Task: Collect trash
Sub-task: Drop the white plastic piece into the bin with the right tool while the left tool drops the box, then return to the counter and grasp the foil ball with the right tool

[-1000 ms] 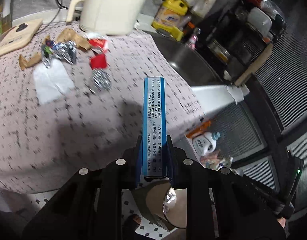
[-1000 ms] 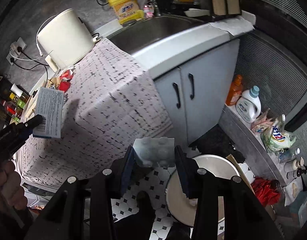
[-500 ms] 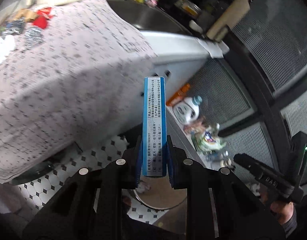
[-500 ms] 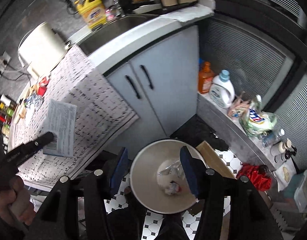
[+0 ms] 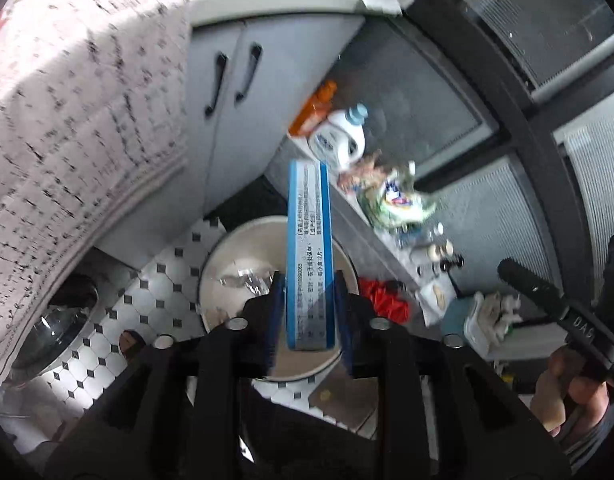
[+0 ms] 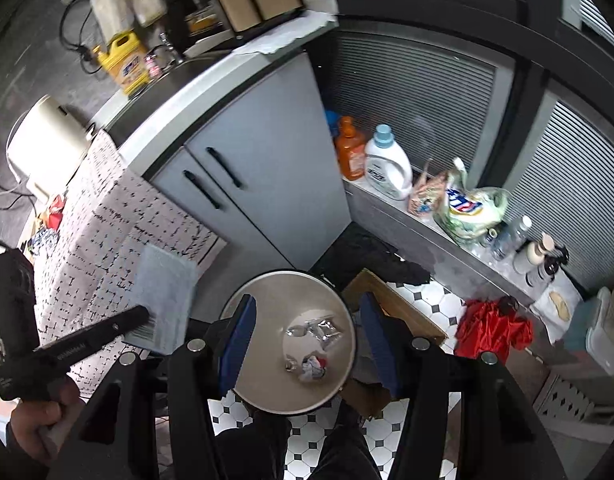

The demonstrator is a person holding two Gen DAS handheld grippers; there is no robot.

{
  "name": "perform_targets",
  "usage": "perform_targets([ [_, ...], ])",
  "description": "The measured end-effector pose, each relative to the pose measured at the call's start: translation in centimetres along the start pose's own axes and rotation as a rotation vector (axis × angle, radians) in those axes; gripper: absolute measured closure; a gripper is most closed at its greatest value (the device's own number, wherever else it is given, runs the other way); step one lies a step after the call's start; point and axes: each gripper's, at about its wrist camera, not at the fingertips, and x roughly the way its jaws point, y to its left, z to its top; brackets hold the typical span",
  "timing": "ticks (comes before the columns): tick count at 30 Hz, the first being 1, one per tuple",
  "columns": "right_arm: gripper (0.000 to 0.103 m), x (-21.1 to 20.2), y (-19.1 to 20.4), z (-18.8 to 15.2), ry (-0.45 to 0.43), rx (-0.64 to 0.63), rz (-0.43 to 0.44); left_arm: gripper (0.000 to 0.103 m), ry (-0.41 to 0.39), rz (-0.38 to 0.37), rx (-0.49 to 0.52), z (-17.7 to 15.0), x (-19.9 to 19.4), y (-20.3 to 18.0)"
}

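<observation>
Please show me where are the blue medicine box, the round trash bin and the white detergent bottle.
blue medicine box [image 5: 310, 256]: left wrist view, on its printed narrow side.
round trash bin [image 6: 263, 364]: right wrist view, on the bare inner wall.
white detergent bottle [image 6: 388, 168]: right wrist view, on the body below the cap.

Blue box [image 5: 309, 256] hides bin [image 5: 243, 240] centre; box's small print partly blurred.
</observation>
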Motion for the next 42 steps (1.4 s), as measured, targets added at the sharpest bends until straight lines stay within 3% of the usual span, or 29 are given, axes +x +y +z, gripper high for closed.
perform_targets([
  [1, 0.049, -0.1, -0.3, -0.1, -0.001, 0.007, -0.001, 0.044, 0.002, 0.001, -0.003, -0.1, 0.1, -0.1],
  [2, 0.049, -0.1, -0.6, -0.2, -0.002, 0.014, -0.004, 0.036, -0.011, 0.000, -0.006, -0.1, 0.0, -0.1],
  [8, 0.044, 0.2, -0.5, -0.4, 0.002, 0.017, 0.002, 0.018, -0.081, 0.029, -0.009, 0.5, -2.0, 0.7],
  [17, 0.026, 1.1, 4.5, 0.4, -0.003, -0.078, 0.052, 0.012, -0.195, 0.082, -0.100, 0.9, -6.8, 5.3],
  [24, 0.018, 1.9, 10.0, 1.2, 0.000, -0.166, 0.107, 0.011, -0.288, 0.135, -0.189, -0.2, -11.4, 9.6],
  [35, 0.008, 3.3, 20.2, 2.0, -0.009, -0.314, 0.185, 0.009, -0.420, 0.229, -0.305, -2.8, -18.4, 16.4],
  [42, 0.008, 4.2, 27.9, 1.6, -0.022, -0.414, 0.243, 0.009, -0.473, 0.294, -0.371, -4.2, -22.6, 21.1],
])
